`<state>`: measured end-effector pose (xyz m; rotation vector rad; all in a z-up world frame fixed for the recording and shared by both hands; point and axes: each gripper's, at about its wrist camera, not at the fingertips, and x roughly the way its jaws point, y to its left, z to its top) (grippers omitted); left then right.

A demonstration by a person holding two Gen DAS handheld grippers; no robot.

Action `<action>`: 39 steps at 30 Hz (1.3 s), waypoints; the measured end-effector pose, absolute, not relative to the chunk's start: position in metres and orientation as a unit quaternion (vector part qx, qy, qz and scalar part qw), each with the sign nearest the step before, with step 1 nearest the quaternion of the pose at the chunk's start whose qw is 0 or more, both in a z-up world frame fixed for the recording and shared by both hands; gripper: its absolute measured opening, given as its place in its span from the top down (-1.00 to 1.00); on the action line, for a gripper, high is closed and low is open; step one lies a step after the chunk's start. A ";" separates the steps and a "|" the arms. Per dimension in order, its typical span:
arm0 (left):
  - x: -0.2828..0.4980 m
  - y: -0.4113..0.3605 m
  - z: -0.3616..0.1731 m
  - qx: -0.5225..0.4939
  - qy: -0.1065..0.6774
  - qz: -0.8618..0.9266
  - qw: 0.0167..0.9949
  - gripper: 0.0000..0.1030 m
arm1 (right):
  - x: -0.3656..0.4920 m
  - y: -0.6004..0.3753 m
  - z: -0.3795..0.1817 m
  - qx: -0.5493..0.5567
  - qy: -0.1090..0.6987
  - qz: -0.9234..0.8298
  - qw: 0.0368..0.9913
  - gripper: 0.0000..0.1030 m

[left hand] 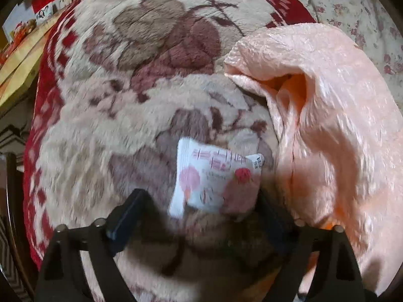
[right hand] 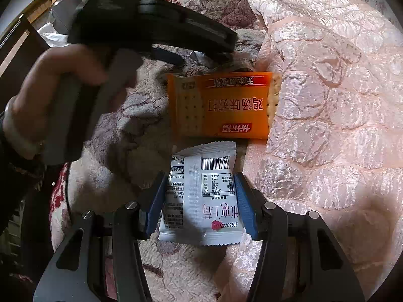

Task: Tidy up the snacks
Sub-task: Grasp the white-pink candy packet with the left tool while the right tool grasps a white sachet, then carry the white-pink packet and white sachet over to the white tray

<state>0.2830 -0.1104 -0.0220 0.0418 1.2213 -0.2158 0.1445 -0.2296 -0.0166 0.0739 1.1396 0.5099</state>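
So the white strawberry snack packet (right hand: 201, 198) is clamped between my right gripper's (right hand: 200, 201) blue pads, just below the orange cracker pack (right hand: 221, 105) lying on the fuzzy floral blanket (right hand: 121, 125). My left gripper (left hand: 199, 201) hangs spread wide over another white packet (left hand: 214, 178), not touching it, beside the pink quilt (left hand: 327, 125).

Both fisheye views bend hard at the rims and fade to black corners. The left wrist view is smeared by motion blur, its snack packet (left hand: 216, 178) soft. The right wrist view is sharper; the peach quilt (right hand: 327, 100) glints, and dark shadows pool under each hand-held gripper.
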 end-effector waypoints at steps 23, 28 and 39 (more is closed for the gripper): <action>0.216 -0.031 0.018 -0.025 0.508 -0.043 0.860 -0.02 | 0.132 -0.228 -0.002 0.026 0.503 0.251 0.827 -0.03; 0.168 -0.005 0.035 -0.022 0.489 -0.017 0.872 -0.03 | 0.124 -0.224 0.011 0.027 0.488 0.254 0.835 -0.03; 0.103 0.018 0.044 -0.016 0.469 0.025 0.883 -0.03 | 0.109 -0.187 0.023 0.011 0.482 0.256 0.838 -0.03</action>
